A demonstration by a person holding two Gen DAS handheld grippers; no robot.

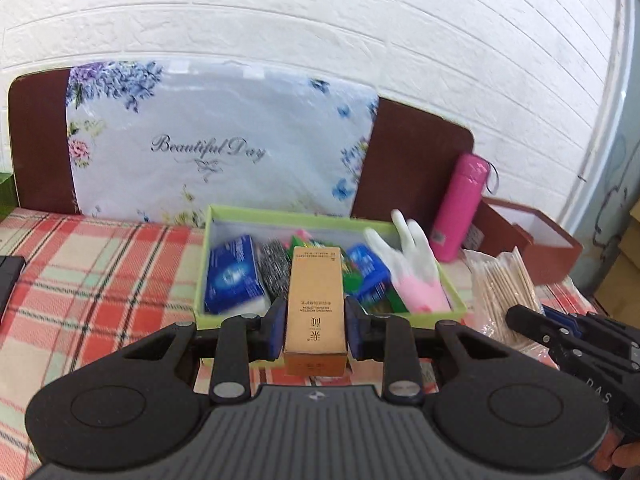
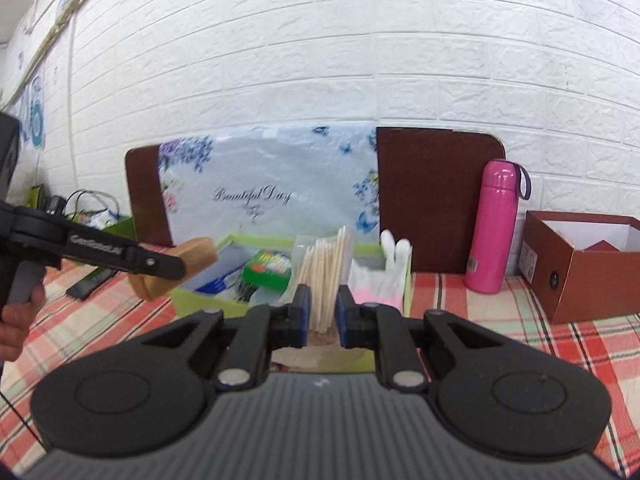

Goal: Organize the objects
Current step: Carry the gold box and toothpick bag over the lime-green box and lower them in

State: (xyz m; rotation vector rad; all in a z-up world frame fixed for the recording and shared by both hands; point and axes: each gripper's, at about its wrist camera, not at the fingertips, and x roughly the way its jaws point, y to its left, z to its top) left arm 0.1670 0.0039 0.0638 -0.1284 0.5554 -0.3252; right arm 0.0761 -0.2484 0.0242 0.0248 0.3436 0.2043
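Note:
My left gripper [image 1: 315,330] is shut on a tan cardboard box [image 1: 315,304] with printed text, lifted above the plaid cloth just in front of the green tray [image 1: 280,213]. In the right wrist view the same tan box [image 2: 196,256] hangs left of the tray, in the left gripper's fingers [image 2: 160,266]. My right gripper [image 2: 322,312] is shut on a clear packet of wooden sticks [image 2: 326,272], held upright before the green tray [image 2: 188,296]. That packet [image 1: 504,284] shows at the right in the left wrist view. Inside the tray lie blue packets [image 1: 234,276], a steel scourer [image 1: 274,268] and a white-and-pink glove [image 1: 416,268].
A pink flask [image 2: 494,226] stands right of the tray, and an open brown box [image 2: 580,264] sits further right. A flowered plastic bag [image 2: 264,188] leans on a brown board against the white brick wall. A dark flat device [image 2: 90,282] lies at the left.

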